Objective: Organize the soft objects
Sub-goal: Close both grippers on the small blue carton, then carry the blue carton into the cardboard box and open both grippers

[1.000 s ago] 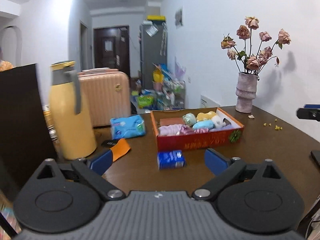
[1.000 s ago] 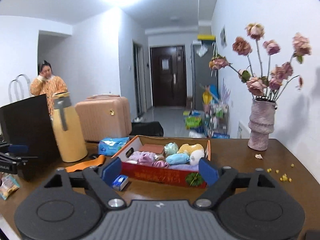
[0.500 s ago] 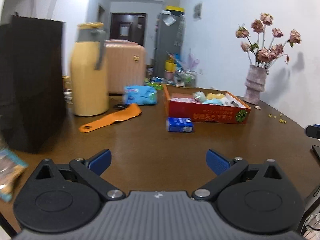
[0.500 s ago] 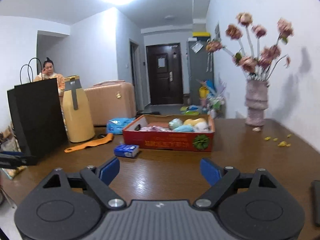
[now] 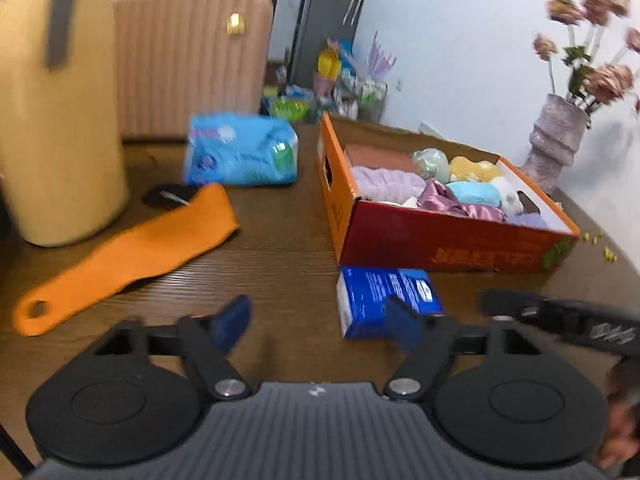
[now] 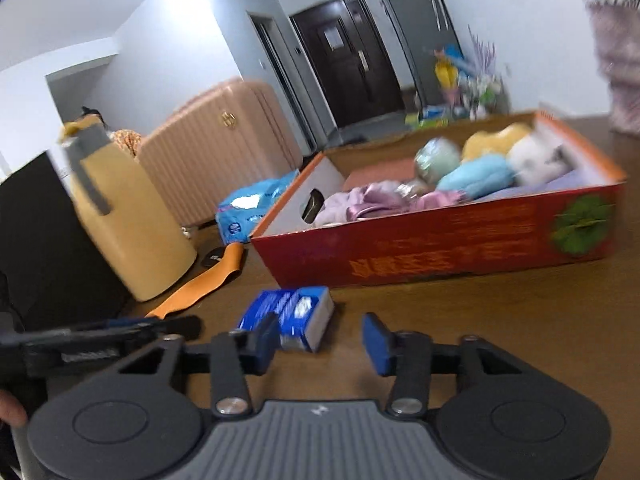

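A red cardboard box (image 5: 452,236) (image 6: 452,244) holds several soft items: purple cloth, a blue plush, a yellow plush, a white plush. A small blue tissue pack (image 5: 384,300) (image 6: 292,312) lies on the table in front of the box. My left gripper (image 5: 320,324) is open and empty, low over the table, its right finger just before the pack. My right gripper (image 6: 320,344) is open and empty, close behind the pack. An orange strap (image 5: 128,252) and a light-blue wipes pack (image 5: 240,152) lie to the left.
A yellow thermos (image 5: 52,112) stands at the left beside a black bag (image 6: 44,232). A vase of dried flowers (image 5: 560,140) stands at the back right. A pink suitcase (image 5: 188,56) stands behind the table. The other gripper's tip (image 5: 560,316) shows at the right.
Both grippers have moved forward and down towards the blue tissue pack and the red box. Both stay open. The objects on the table have not moved.
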Tool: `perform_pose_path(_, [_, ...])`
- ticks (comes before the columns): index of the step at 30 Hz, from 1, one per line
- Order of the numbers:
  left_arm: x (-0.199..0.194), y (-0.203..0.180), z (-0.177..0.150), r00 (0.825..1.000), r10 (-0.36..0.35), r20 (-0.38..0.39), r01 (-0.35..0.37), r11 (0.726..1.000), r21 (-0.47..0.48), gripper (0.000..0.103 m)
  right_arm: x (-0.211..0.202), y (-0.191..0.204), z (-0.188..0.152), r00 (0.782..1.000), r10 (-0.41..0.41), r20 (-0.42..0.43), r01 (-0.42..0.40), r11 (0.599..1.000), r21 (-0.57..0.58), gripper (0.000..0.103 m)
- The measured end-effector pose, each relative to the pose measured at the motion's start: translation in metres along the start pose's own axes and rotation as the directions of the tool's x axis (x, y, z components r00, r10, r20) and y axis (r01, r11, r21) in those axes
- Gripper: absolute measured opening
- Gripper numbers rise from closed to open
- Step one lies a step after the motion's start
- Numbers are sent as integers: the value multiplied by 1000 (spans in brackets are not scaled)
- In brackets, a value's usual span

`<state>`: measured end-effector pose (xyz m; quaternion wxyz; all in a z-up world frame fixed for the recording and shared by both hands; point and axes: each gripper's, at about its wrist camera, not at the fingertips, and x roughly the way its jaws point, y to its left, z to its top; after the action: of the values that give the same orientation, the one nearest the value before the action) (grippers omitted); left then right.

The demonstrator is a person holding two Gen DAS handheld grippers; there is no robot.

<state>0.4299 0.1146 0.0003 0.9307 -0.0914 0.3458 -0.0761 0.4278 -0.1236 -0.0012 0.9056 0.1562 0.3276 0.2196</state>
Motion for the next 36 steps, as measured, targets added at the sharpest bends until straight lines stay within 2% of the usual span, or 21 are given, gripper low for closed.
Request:
perform_pose_path(1, [11,5,3,999,-34,-13,34,999,-31,67,15,0,4,1000,3,-12,-3,1000,13,41])
perform_pose_path(3, [29,11,5,995,-88,-42,84,993,-80,53,35,-1,7,1000,16,-24,-15,999,45,38])
perform_pose_path(4, [35,14,6,992,-115,-57,109,989,-98,50,44,-2,8,999,25,-35,-22,998,65,35])
perform_pose_path(6, [45,17,5,982,-174,-75,164,978,-128,32,55,-1,5,998,36,-59,-31,997,77,30])
perform_pose_path(7, [49,20,4,973,-215,-79,202,968,-147,29,57,-1,2,998,39,-50,-35,996,80,31])
perform_pose_path(11, [48,22,2,969,-233,-84,214,958,-191,26,57,-2,1,997,51,-58,-45,995,86,27])
perform_pose_path(13, [36,15,-3,971,-218,-102,197,962,-187,25,45,2,2,996,37,-77,-32,997,66,20])
perform_pose_path(18, [-6,-16,-33,967,-228,-111,205,961,-184,23,-11,8,-21,997,24,-80,-24,1000,-4,18])
perform_pose_path(24, [-64,-62,-92,966,-235,-106,213,959,-188,23,-90,4,-67,996,-2,-85,-1,999,-34,18])
perform_pose_path(31, [-101,-104,-139,957,-260,-130,237,956,-171,22,-159,-19,-112,998,-8,-65,13,997,73,17])
perform_pose_path(36, [-111,-118,-150,954,-267,-132,248,957,-149,21,-179,-27,-124,999,-16,-45,20,996,91,17])
